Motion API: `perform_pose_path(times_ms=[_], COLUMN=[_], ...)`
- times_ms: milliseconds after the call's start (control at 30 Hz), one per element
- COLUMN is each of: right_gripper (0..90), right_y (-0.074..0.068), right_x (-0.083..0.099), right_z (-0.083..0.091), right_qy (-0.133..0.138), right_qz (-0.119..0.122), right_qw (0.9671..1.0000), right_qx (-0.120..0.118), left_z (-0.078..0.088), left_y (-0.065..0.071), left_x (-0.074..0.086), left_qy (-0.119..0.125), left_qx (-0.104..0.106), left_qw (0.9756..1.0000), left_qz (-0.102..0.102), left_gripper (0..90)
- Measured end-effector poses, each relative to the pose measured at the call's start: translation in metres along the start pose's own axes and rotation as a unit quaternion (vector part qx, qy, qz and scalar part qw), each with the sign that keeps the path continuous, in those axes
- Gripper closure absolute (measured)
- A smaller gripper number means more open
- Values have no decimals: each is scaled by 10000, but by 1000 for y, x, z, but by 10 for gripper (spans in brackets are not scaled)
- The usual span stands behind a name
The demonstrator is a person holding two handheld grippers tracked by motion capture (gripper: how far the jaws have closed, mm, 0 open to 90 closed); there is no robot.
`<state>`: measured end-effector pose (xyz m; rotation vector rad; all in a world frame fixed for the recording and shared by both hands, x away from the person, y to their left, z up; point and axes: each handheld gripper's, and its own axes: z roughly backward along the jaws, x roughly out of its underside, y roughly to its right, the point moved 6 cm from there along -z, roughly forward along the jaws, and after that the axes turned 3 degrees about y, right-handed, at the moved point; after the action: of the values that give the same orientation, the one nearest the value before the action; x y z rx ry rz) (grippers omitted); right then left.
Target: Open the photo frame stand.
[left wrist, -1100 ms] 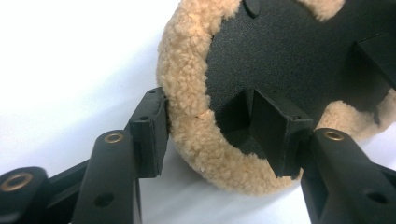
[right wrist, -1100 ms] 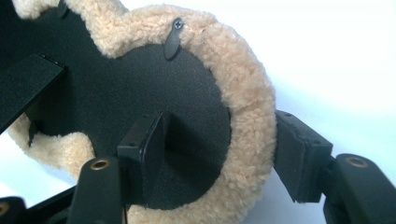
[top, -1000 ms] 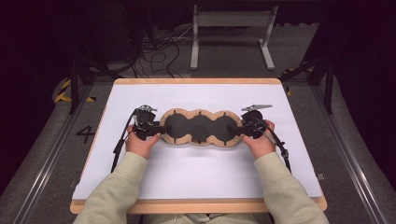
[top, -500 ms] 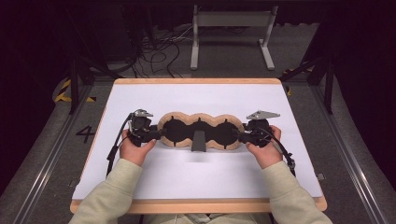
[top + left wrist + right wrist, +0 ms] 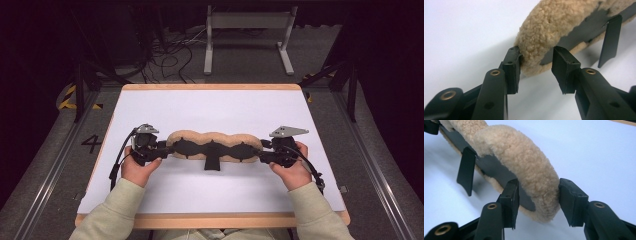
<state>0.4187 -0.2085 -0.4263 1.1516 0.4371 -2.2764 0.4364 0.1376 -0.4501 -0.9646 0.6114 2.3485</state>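
The tan fleece band with black lining (image 5: 215, 145) hangs stretched between both grippers above the white desk (image 5: 225, 107). The left gripper (image 5: 161, 148) at nine o'clock and the right gripper (image 5: 264, 151) at three have their fingers clamped on its ends. A black "4" (image 5: 92, 144) marks the floor at nine o'clock of the desk.

Tan fleecy cloth pad (image 5: 215, 142) (matt black lining), smooth white table sheet (image 5: 215, 107), pale wood rim (image 5: 210, 87)

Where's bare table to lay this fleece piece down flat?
The fleece piece hangs stretched between the left gripper and right gripper. Widest free patch: the white table between it and the far edge. The near strip is narrower, crowded at both corners by the forearms.
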Motion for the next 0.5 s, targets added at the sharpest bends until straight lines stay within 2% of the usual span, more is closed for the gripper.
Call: perform_pose_path(times_ms=[33, 200, 400, 500], right_gripper=[516, 494, 477, 472], right_y=[-2, -7, -12, -14], right_x=[2, 8, 12, 15], right_z=[2, 9, 13, 17], right_qy=[-15, 36, -3, 28], right_qz=[53, 0, 99, 54], right_qw=[10000, 9998, 9996, 9995], right_qx=[-23, -213, -248, -298], left_z=[1, 4, 5, 5], left_y=[1, 3, 6, 7], left_x=[2, 8, 11, 12], left_qy=[2, -5, -87, -41], left_qx=[36, 113, 110, 104], left_qw=[10000, 9999, 9998, 9998], left_qz=[-2, -24, -117, -142], left_gripper=[587, 576, 547, 544])
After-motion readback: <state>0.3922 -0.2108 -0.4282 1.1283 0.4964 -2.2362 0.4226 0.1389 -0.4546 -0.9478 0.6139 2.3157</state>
